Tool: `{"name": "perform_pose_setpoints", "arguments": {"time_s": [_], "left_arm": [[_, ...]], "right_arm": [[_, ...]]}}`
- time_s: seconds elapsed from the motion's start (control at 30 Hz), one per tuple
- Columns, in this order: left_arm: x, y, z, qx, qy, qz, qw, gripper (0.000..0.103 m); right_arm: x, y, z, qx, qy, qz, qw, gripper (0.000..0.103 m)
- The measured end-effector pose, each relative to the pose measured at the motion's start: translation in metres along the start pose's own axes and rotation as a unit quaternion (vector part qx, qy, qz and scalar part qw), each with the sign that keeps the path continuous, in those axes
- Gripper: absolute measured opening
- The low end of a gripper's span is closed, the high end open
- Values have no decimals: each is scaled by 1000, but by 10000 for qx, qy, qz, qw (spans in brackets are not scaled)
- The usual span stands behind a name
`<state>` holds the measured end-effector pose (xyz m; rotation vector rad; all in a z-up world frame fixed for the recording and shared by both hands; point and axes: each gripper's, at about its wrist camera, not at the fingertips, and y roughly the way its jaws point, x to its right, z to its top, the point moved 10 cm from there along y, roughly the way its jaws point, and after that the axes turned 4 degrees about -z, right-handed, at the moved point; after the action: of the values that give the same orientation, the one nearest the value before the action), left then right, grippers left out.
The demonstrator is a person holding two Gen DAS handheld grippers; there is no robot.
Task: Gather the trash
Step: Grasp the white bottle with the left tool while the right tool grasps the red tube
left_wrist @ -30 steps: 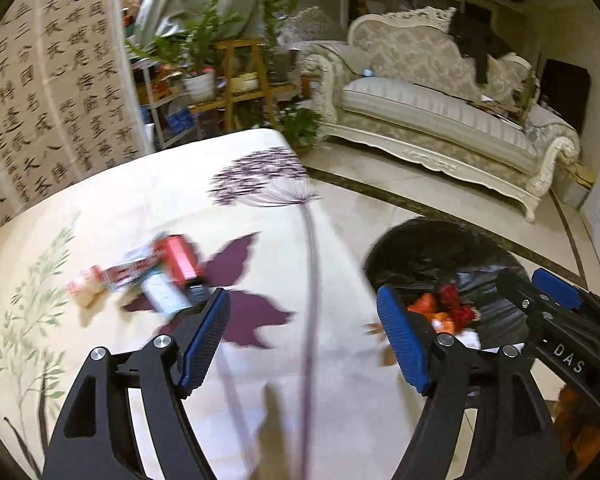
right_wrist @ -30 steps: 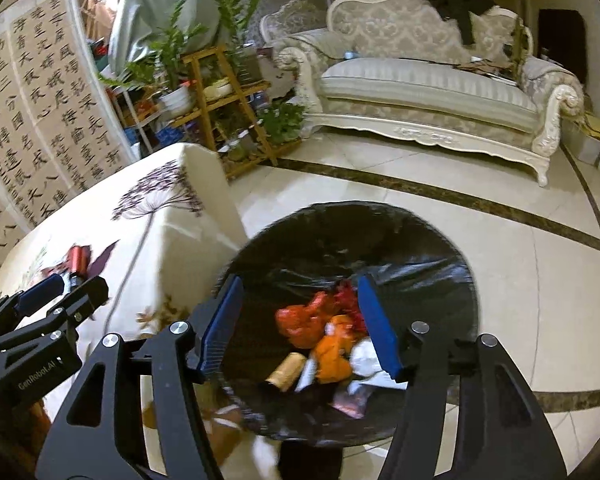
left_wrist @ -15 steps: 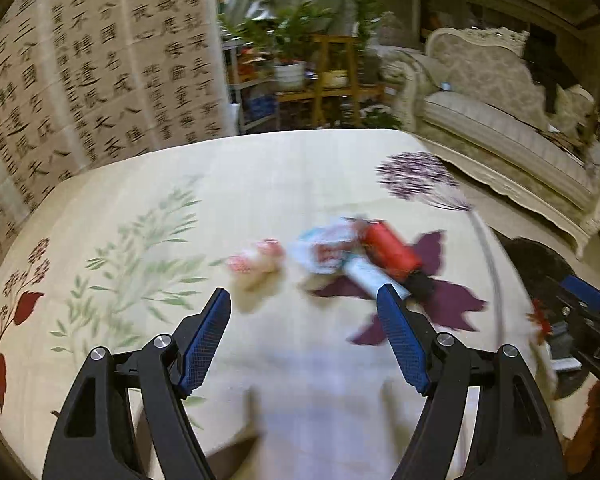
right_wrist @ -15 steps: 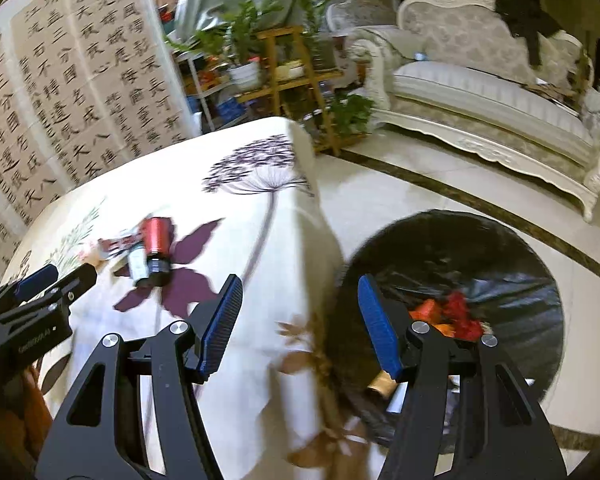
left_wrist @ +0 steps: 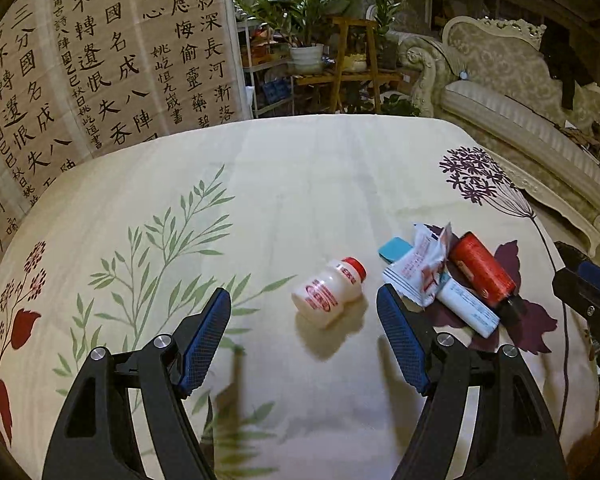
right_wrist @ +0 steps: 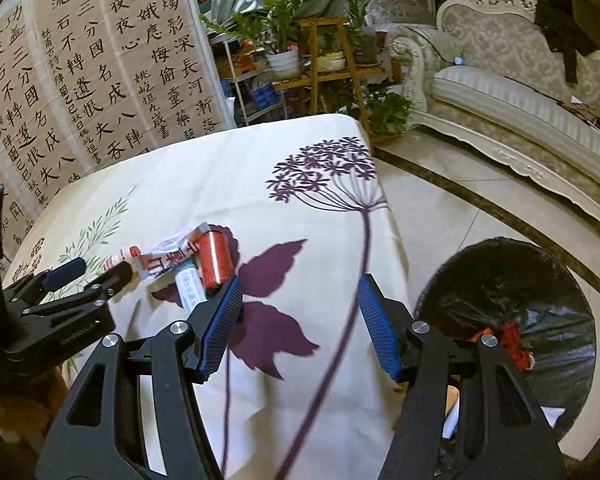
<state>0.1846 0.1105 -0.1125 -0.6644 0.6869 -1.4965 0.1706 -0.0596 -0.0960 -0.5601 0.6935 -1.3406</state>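
On the flowered tablecloth (left_wrist: 300, 184) lies a small white drink bottle with a red cap (left_wrist: 329, 291), just beyond my open left gripper (left_wrist: 303, 332). Right of it sits a pile: a white snack wrapper (left_wrist: 418, 270), a teal piece (left_wrist: 395, 249), a white tube (left_wrist: 466, 307) and a red can (left_wrist: 482, 270). In the right wrist view the red can (right_wrist: 216, 258), tube (right_wrist: 190, 282) and wrapper (right_wrist: 168, 256) lie left of and beyond my open, empty right gripper (right_wrist: 300, 322). A black-lined trash bin (right_wrist: 512, 320) with red trash inside stands on the floor at right.
The table's right edge drops to a tiled floor (right_wrist: 452, 208). A cream sofa (right_wrist: 520, 92) stands beyond, plants on wooden shelves (right_wrist: 324, 52) at the back, and a calligraphy screen (left_wrist: 100, 60) along the left. The left gripper's body (right_wrist: 52, 312) shows at the right wrist view's left.
Both grippers have swung left, away from the trash bin and over the table. The bottle now lies just ahead of my left gripper; the bin has slid to the right wrist view's right edge.
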Motion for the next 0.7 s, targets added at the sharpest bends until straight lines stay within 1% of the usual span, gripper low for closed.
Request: {"name": "perform_pose_setpoints", "arguments": {"time_s": [0.07, 0.2, 0.23, 0.27, 0.3, 0.37, 0.4, 0.5, 0.7], "left_arm": [[0, 2, 2, 1, 58, -46, 10000, 71], [4, 7, 1, -81, 206, -184, 9996, 63], [5, 9, 0, -118, 249, -244, 9993, 57], [7, 11, -1, -149, 279, -296, 9991, 52], [8, 12, -1, -174, 295, -347, 9988, 50], [9, 13, -3, -219, 325, -437, 9983, 39], [10, 14, -3, -238, 330, -469, 9981, 37], [9, 12, -4, -214, 324, -534, 9978, 37], [6, 7, -4, -133, 243, -514, 9983, 37]], "right_arm": [[-4, 3, 2, -18, -24, 11, 10000, 59], [-12, 10, 3, -68, -84, 33, 9999, 59], [-15, 12, 3, -80, -98, 41, 9999, 59], [-17, 13, 4, -93, -117, 51, 9999, 59], [-19, 14, 4, -99, -135, 58, 9998, 59], [-22, 15, 3, -114, -174, 68, 9998, 59], [-24, 16, 3, -123, -196, 77, 9997, 59], [-30, 19, 4, -146, -253, 91, 9995, 59], [-43, 23, 8, -144, -394, 96, 9991, 59]]}}
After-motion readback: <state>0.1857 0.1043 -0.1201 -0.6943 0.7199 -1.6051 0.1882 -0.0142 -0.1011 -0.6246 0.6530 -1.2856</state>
